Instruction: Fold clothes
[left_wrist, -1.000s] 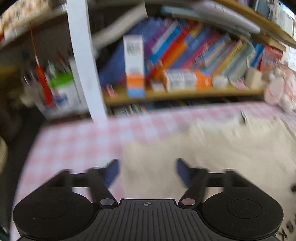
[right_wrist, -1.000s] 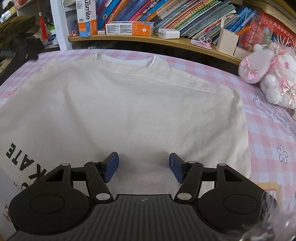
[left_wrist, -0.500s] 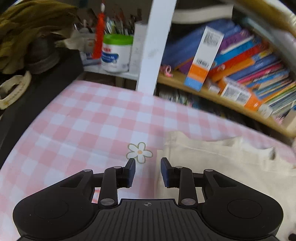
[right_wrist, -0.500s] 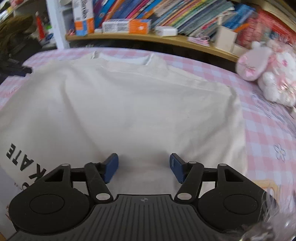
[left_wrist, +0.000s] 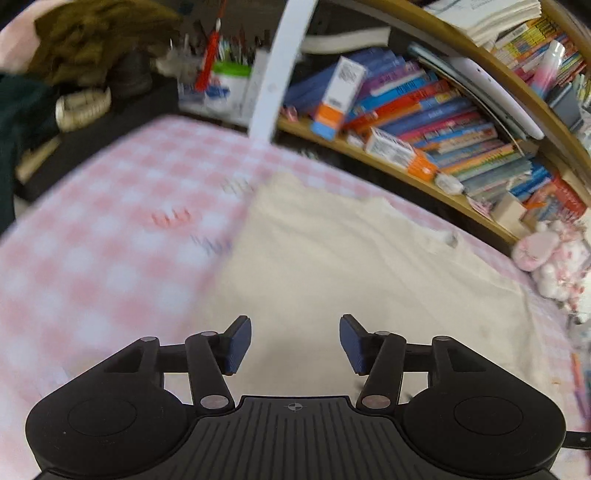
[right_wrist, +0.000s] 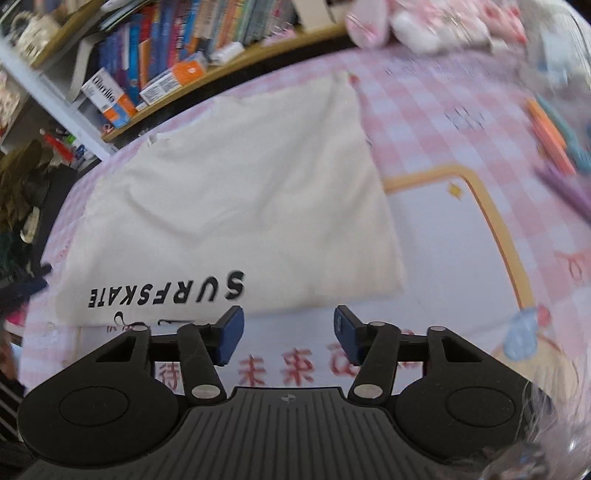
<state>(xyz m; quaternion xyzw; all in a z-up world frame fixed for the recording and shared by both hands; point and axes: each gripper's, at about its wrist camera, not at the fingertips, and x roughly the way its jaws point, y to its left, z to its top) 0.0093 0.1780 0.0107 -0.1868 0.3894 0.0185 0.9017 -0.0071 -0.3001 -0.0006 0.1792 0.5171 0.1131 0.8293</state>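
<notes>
Lying flat on the checked cloth (left_wrist: 110, 229), cream shirt (right_wrist: 236, 192); both tongs (left_wrist: 294, 343) (right_wrist: 287, 334) agape.

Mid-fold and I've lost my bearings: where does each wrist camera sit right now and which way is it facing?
Left wrist: rides on the left gripper, looking along its open jaws over the cream shirt toward the bookshelf; only the gripper's own black body shows.
Right wrist: rides on the right gripper, jaws open, hovering at the shirt's near edge with the SURFSKATE print, tilted toward the bookshelf; only its own body shows.
Shared: the shirt, pink checked tablecloth, bookshelf.
</notes>
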